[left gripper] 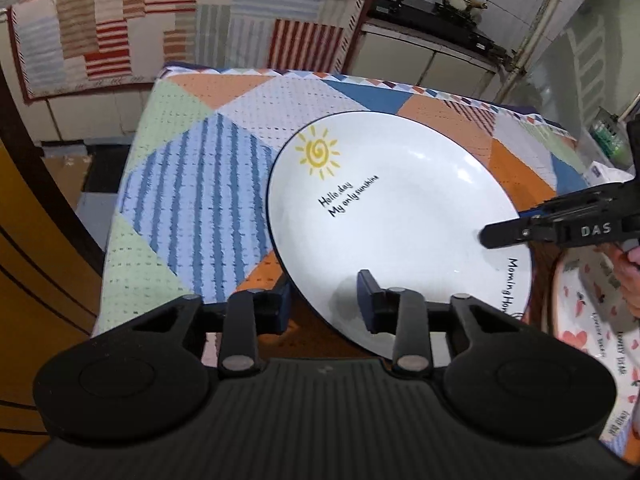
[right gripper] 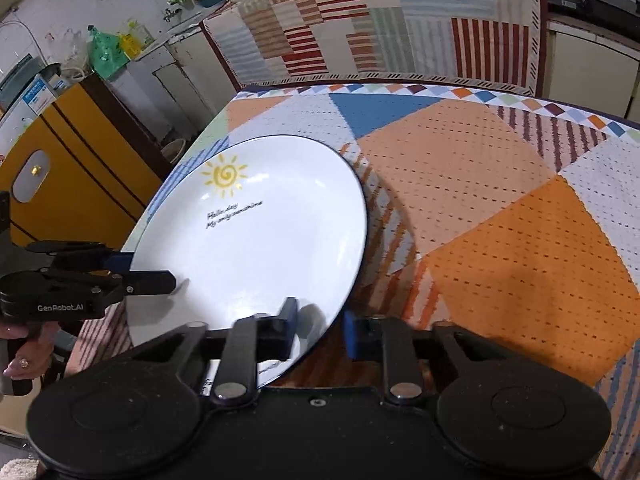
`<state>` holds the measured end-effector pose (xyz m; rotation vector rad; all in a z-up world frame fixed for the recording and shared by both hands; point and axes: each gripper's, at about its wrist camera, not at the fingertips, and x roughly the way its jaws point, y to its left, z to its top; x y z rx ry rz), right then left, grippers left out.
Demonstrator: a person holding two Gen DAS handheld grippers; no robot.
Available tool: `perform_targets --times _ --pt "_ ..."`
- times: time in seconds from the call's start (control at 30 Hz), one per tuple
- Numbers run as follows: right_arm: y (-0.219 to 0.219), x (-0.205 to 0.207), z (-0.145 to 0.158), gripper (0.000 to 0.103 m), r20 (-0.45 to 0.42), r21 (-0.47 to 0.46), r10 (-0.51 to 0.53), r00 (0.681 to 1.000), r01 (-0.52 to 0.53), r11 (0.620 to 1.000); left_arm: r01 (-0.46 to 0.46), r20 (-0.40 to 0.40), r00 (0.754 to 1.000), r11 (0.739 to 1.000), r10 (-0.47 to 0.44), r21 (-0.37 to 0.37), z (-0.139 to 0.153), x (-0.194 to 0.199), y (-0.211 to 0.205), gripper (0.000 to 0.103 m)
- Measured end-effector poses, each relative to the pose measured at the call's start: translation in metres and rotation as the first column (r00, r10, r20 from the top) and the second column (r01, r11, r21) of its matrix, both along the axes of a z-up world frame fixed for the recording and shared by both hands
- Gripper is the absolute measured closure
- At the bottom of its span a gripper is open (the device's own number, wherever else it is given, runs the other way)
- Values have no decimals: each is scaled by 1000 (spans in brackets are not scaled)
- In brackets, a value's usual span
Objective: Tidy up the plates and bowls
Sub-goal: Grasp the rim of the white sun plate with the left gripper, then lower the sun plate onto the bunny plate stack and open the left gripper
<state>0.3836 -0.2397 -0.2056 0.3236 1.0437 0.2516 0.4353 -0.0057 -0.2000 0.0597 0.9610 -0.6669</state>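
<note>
A large white plate (left gripper: 400, 216) with a dark rim, a yellow sun and black lettering is held tilted above the patchwork tablecloth (left gripper: 192, 200). My left gripper (left gripper: 326, 304) straddles its near rim, one finger above and one below. My right gripper (right gripper: 318, 330) straddles the opposite rim of the same plate (right gripper: 260, 248) the same way. Each gripper shows in the other's view, the right gripper (left gripper: 504, 234) and the left gripper (right gripper: 152, 276). A second plate (left gripper: 592, 320) with red hearts lies at the right edge, under the white plate.
The table's cloth (right gripper: 500, 216) stretches to the right and far side. A yellow cabinet (right gripper: 68, 184) stands left of the table. A counter draped in striped cloth (right gripper: 380, 24) runs behind. A stove with a pot (left gripper: 464, 0) is at the back right.
</note>
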Motion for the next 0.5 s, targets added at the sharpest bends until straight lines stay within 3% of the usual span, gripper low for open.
perform_targets --times 0.23,0.33,0.43,0.5 --pt "0 -3 1 80 16 -9 19 1000 -18 1000 -32 -31 999 999 32 30 6 0 -1 79" --pt "0 -8 8 80 31 -6 59 998 -59 998 -91 -53 994 996 91 -6 13 -9 7 79" --pt "5 -17 23 80 73 -26 92 993 -90 996 -104 18 994 994 104 12 27 -34 4 78" --pt "4 -26 33 80 96 -32 109 989 -106 994 -98 15 995 995 98 -2 37 -44 4 78"
